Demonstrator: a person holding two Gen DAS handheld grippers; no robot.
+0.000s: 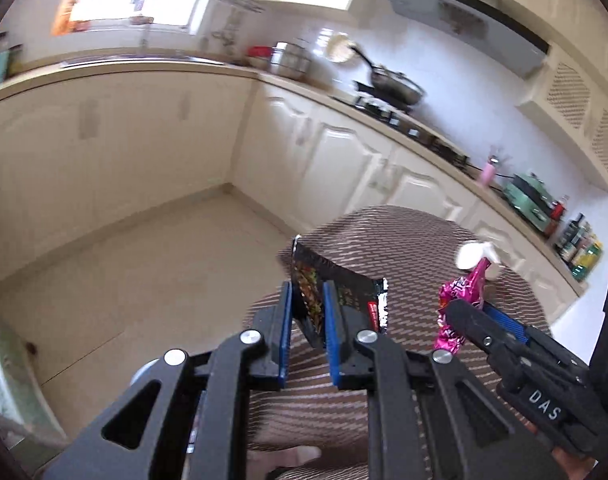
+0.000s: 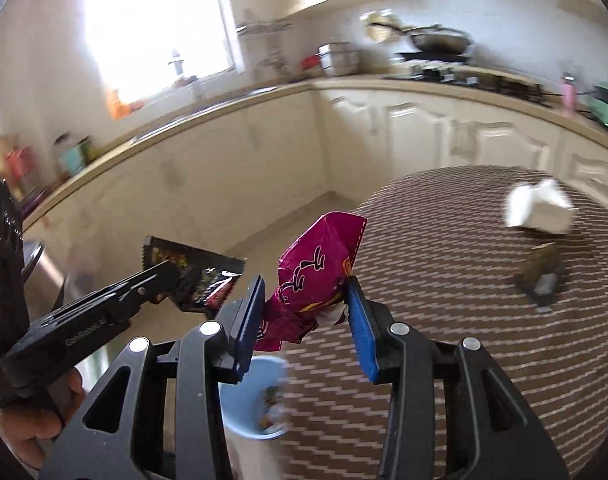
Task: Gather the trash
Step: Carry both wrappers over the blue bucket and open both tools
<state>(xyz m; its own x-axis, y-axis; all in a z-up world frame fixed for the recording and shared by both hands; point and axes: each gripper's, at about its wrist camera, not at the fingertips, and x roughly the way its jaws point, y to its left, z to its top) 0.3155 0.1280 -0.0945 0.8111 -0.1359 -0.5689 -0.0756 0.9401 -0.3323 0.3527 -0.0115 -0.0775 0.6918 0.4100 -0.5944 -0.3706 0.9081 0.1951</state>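
The left hand-held gripper (image 1: 308, 312) grips a black packet (image 1: 336, 292), the right (image 2: 304, 308) a pink wrapper (image 2: 316, 268) (above the blue bin (image 2: 251, 396), lower centre), presumably for dropping.

L claw (image 1: 308, 312) angled down, pads nearly together, pinching a black wrapper (image 1: 344, 296). R claw (image 2: 304, 312) angled down, part-closed, clamping a pink wrapper (image 2: 316, 268).
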